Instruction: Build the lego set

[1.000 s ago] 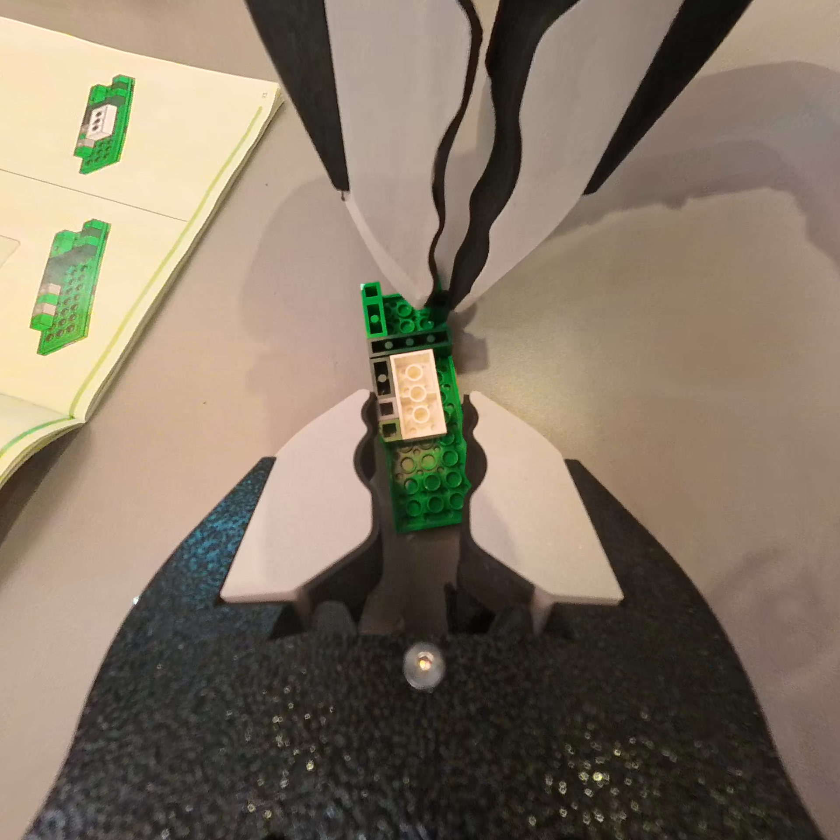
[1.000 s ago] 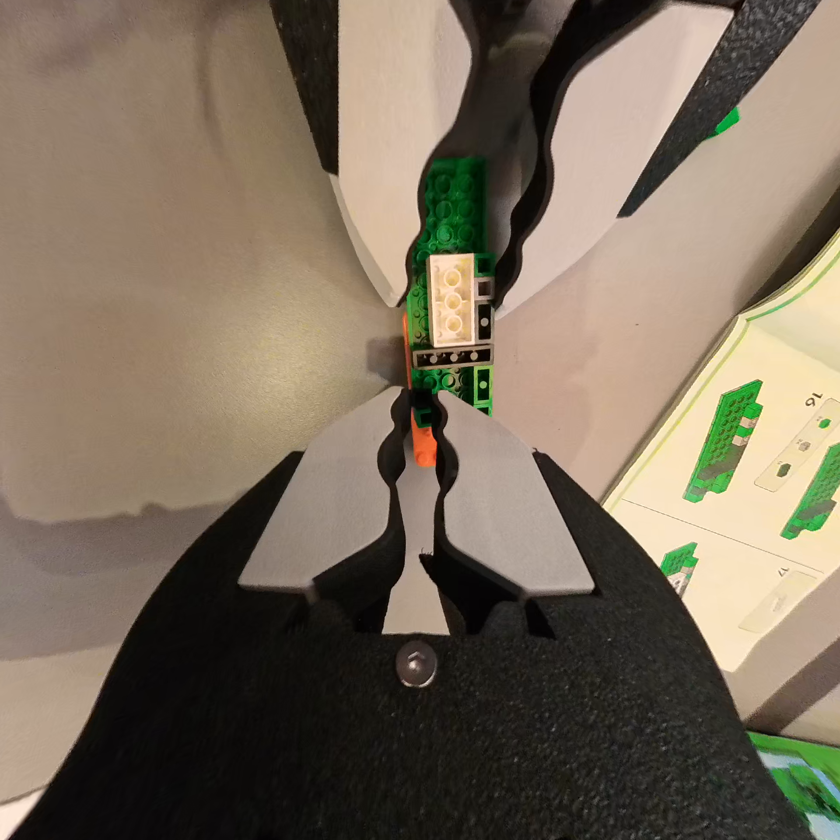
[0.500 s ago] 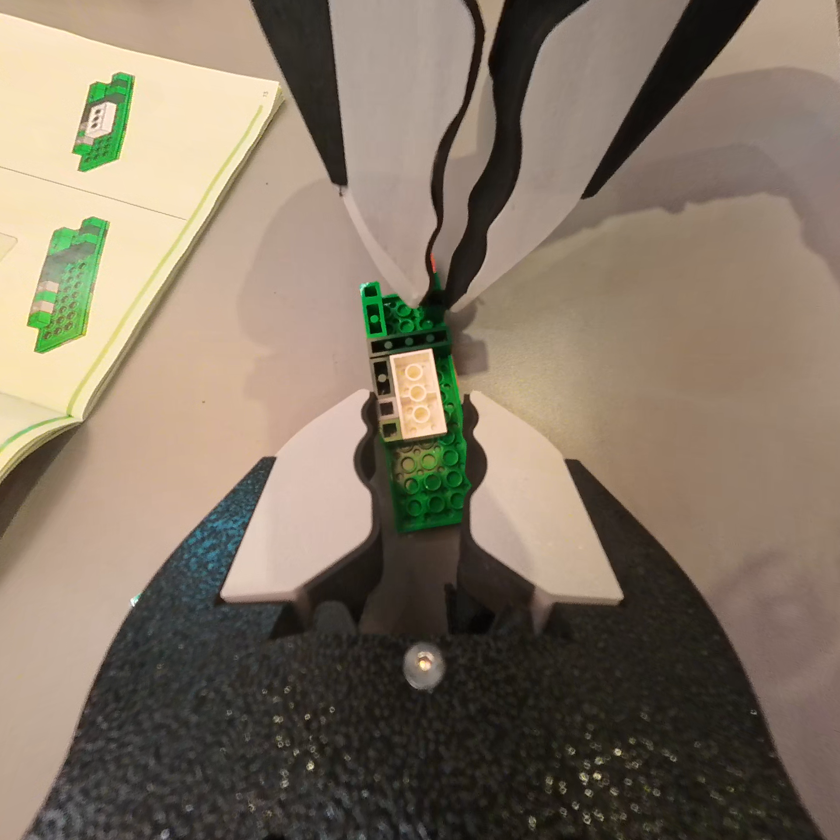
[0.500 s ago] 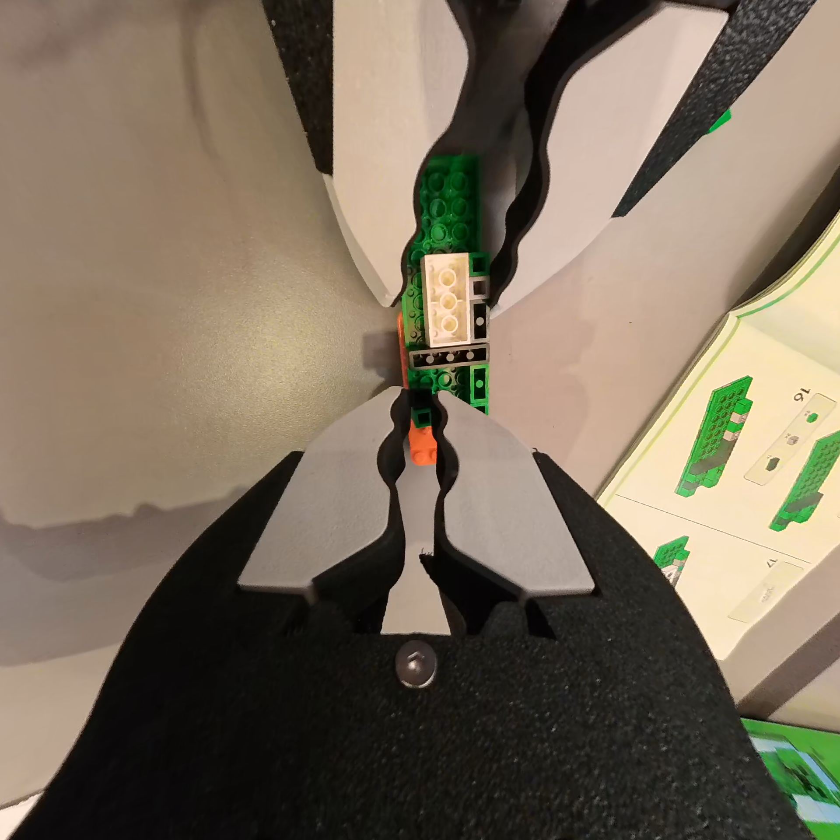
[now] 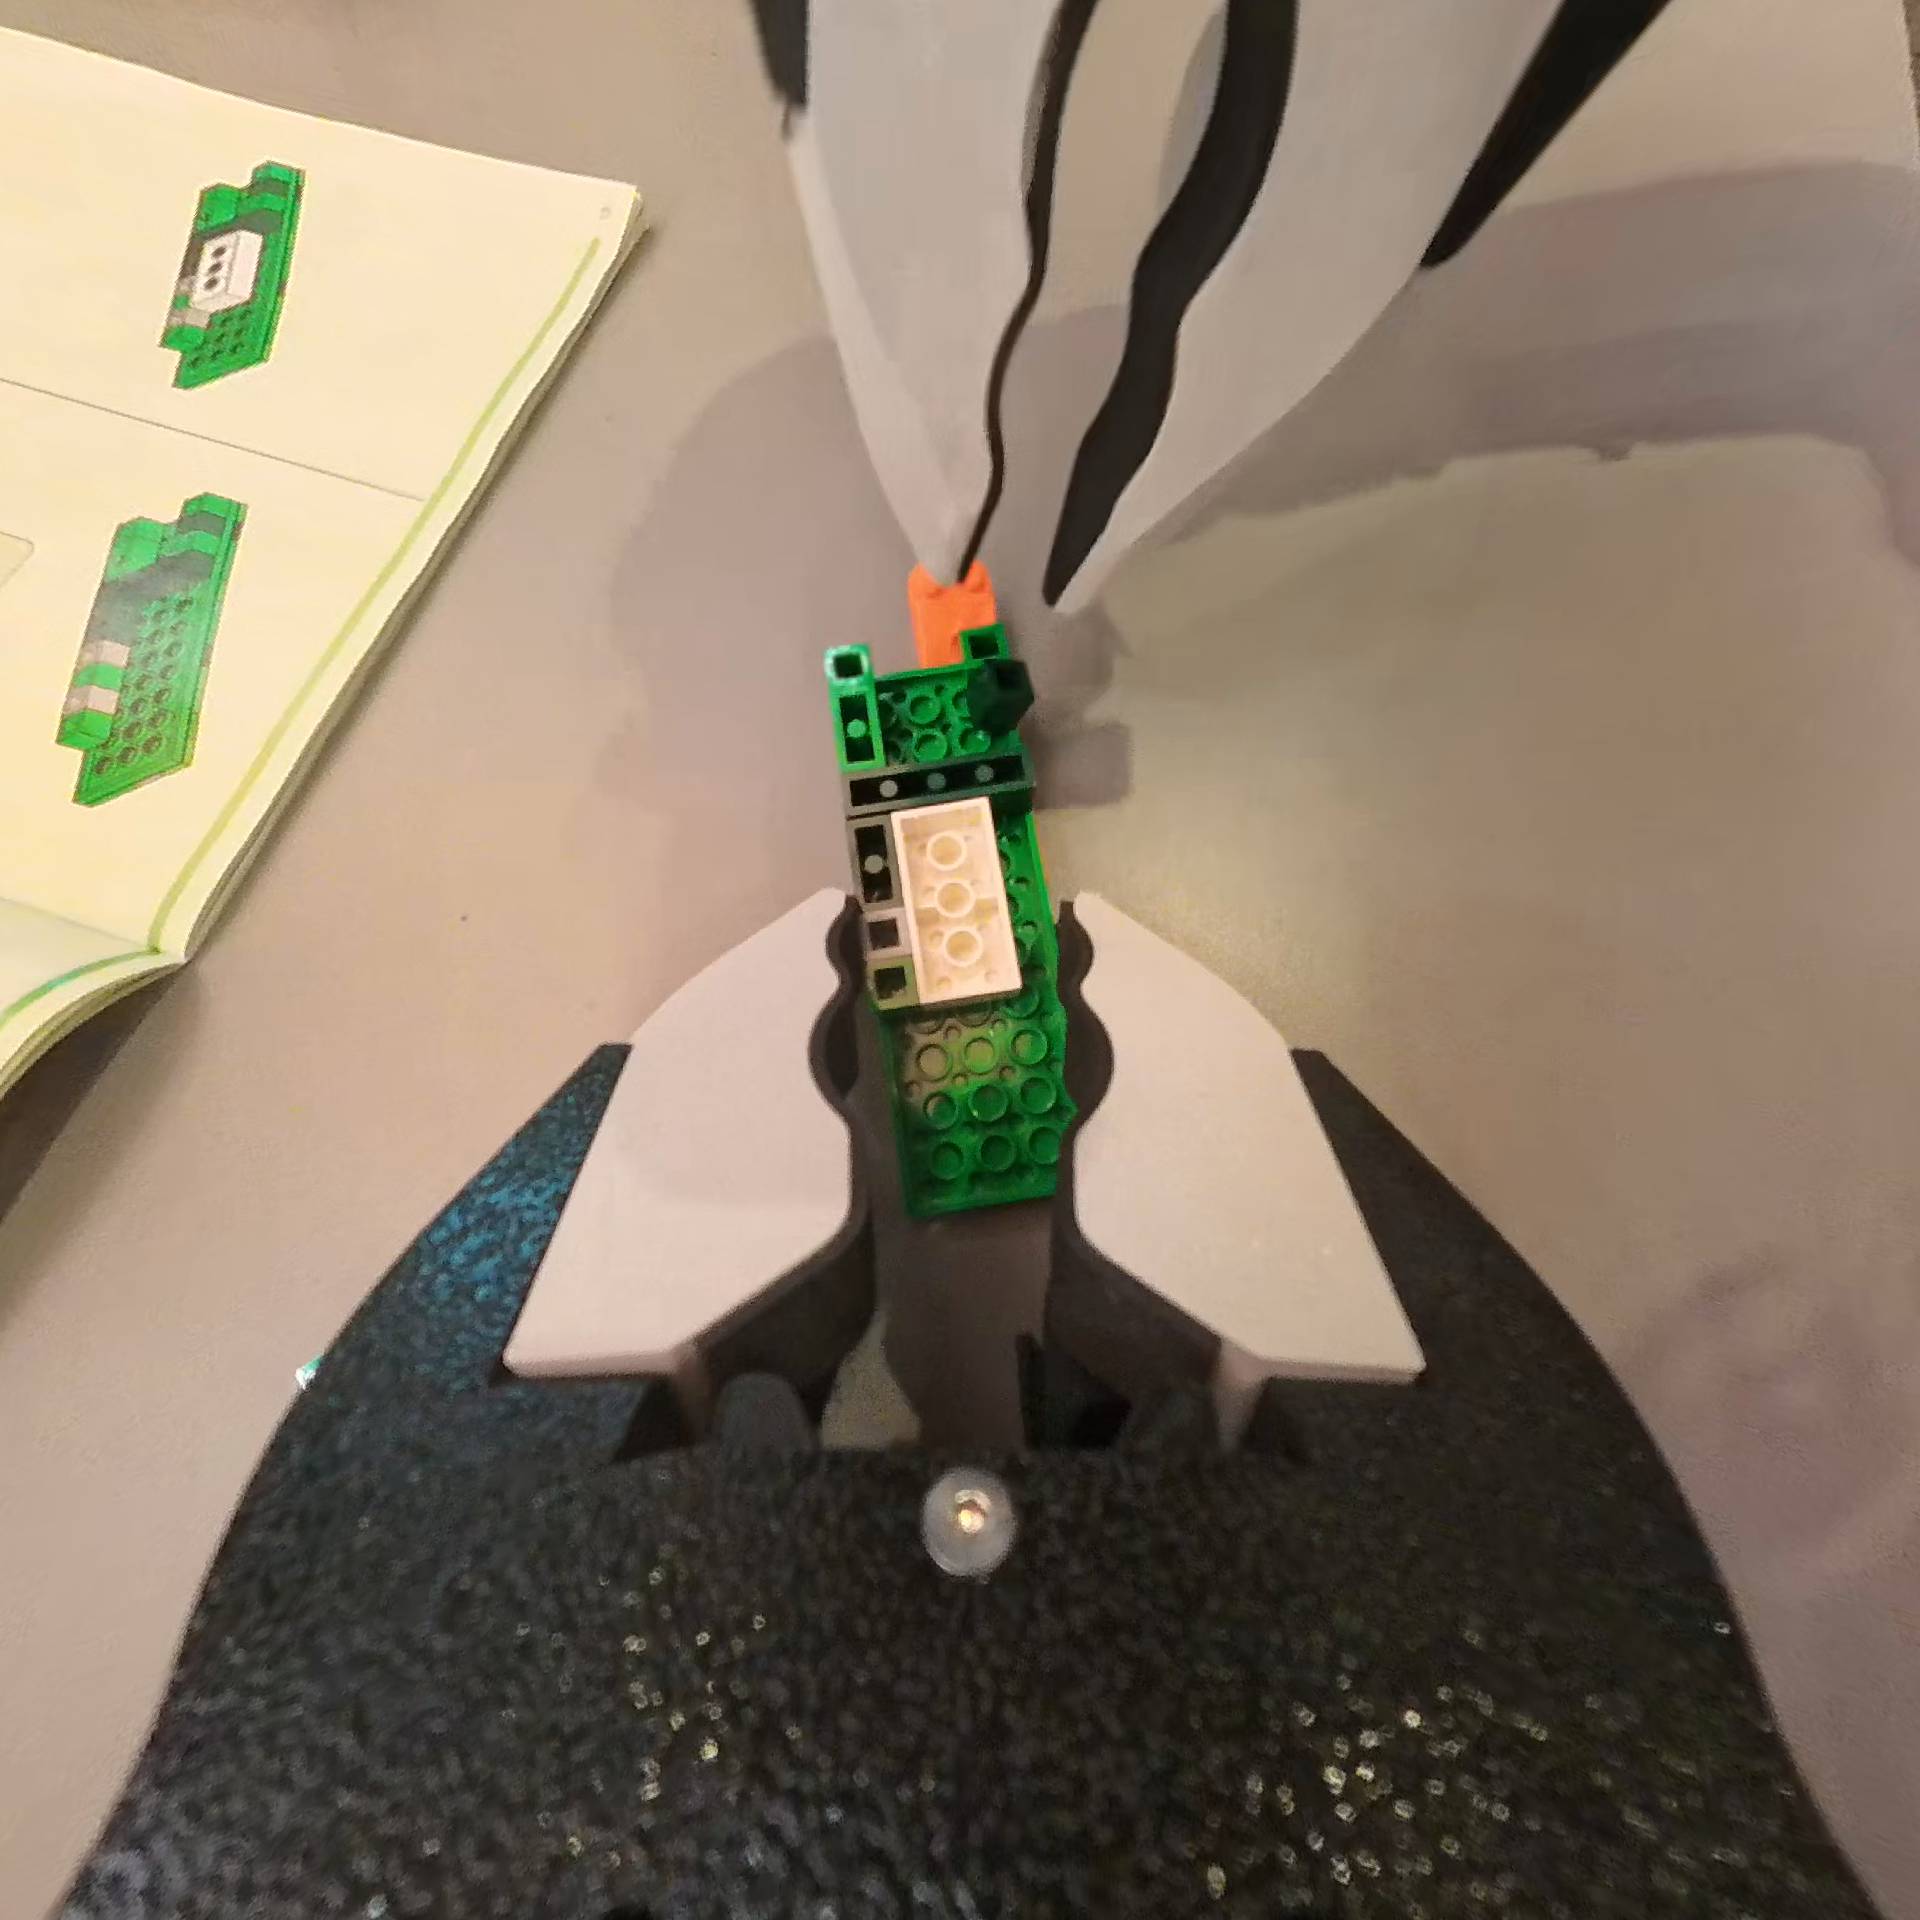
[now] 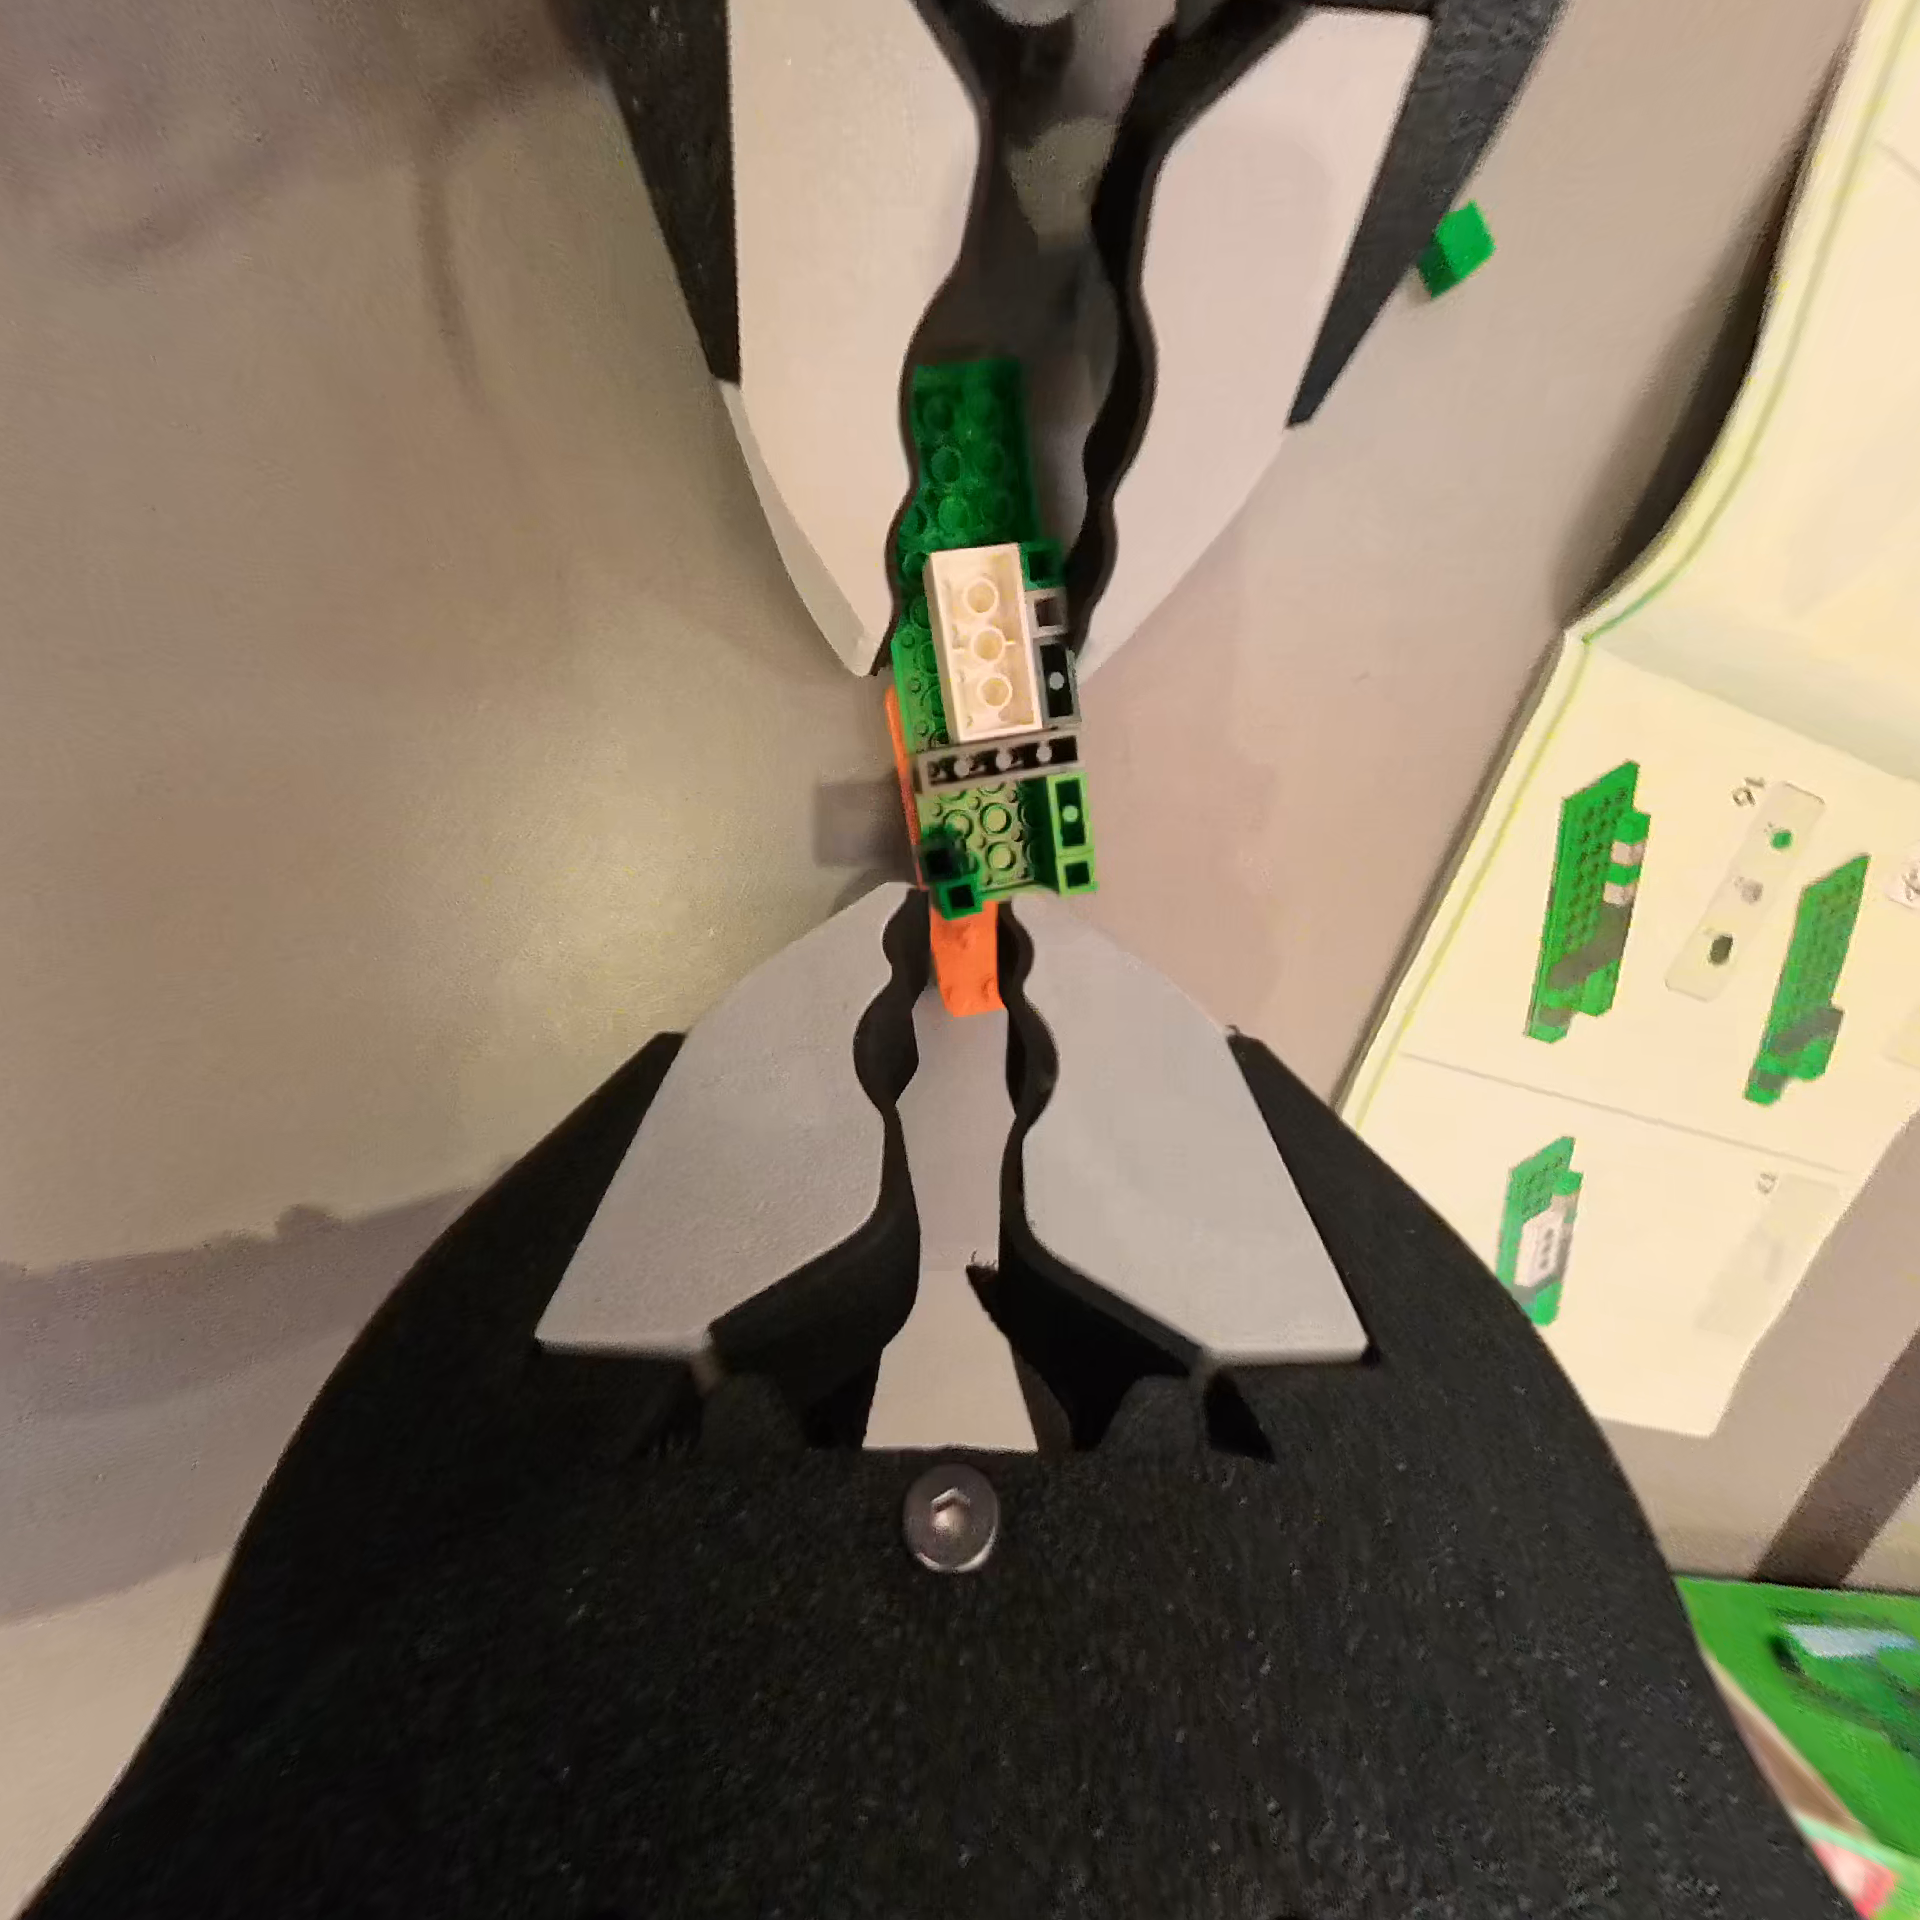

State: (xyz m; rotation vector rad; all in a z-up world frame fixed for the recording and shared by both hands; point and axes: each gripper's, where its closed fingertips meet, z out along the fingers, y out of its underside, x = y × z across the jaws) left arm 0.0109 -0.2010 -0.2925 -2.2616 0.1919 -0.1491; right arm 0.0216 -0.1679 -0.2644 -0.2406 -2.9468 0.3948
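My left gripper [image 5: 956,904] is shut on the sides of a green lego assembly [image 5: 987,1122] that carries a white brick [image 5: 951,899] and grey and black pieces. A small dark brick [image 5: 1000,694] sits on its far corner. An orange piece [image 5: 945,623] sticks out from under that end. My right gripper [image 6: 961,909] faces the left one, slightly open, its fingertips on either side of the orange piece [image 6: 966,966]. The right wrist view also shows the assembly [image 6: 961,468], the dark brick [image 6: 940,862] and the left gripper [image 6: 977,660].
An open instruction booklet [image 5: 260,468] lies on the grey table [image 5: 1455,935], left of the left gripper; it also shows in the right wrist view [image 6: 1662,935]. A loose small green brick [image 6: 1455,249] lies beyond it. A green printed box or leaflet [image 6: 1818,1683] is at the lower right. The grippers' ends are close to 5 centimetres from one another.
My right gripper has opened and drawn back from the assembly. The small dark brick it held now sits on the assembly's corner, and the orange piece shows. The left gripper holds still.
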